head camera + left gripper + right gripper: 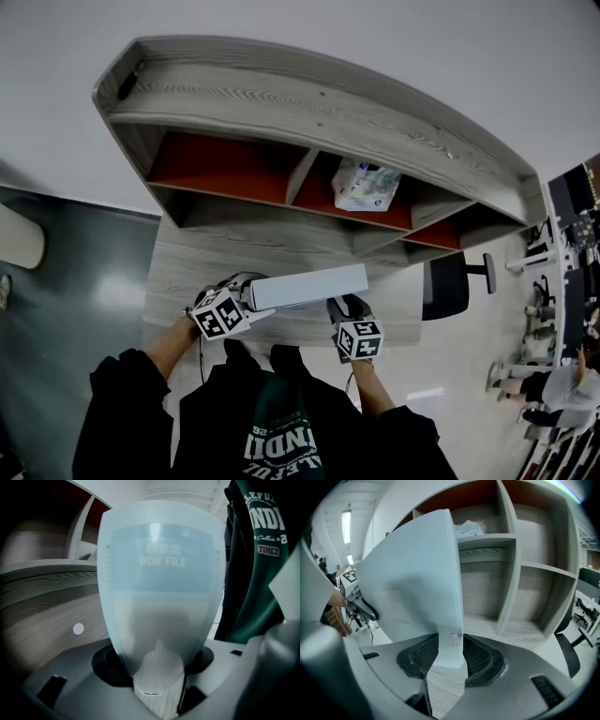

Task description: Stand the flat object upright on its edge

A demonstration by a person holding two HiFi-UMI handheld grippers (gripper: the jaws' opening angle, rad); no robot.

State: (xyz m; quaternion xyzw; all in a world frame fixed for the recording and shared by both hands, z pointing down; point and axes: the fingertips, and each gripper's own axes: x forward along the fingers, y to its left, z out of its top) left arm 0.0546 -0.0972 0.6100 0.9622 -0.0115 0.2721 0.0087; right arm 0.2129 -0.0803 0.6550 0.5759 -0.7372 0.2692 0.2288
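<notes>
1. The box file (pixel 309 286) runs left to right across the near part of the worktop (pixel 192 267), with its right end slightly farther away than its left.
2. In the right gripper view its broad face stands close to upright, and one long narrow side faces up towards the head view.
3. No view shows whether its lower edge rests on the worktop.
4. It is pale, whitish and slightly see-through, with flat sides and straight corners.
5. The end facing the left gripper view has a pale blue panel with the words "BOX FILE" in faint letters.
6. The left hand-held gripper (pixel 246 289) pinches the file's left end, which fills the gap between its dark pads.
7. The right hand-held gripper (pixel 343 306) pinches a thin lower corner at the right end, with a ribbed pad pressed on each side.
8. On the far side of the worktop is a shelf unit (pixel 281 103) with a red back panel. One of its compartments holds a crumpled plastic bag (pixel 366 185).
</notes>
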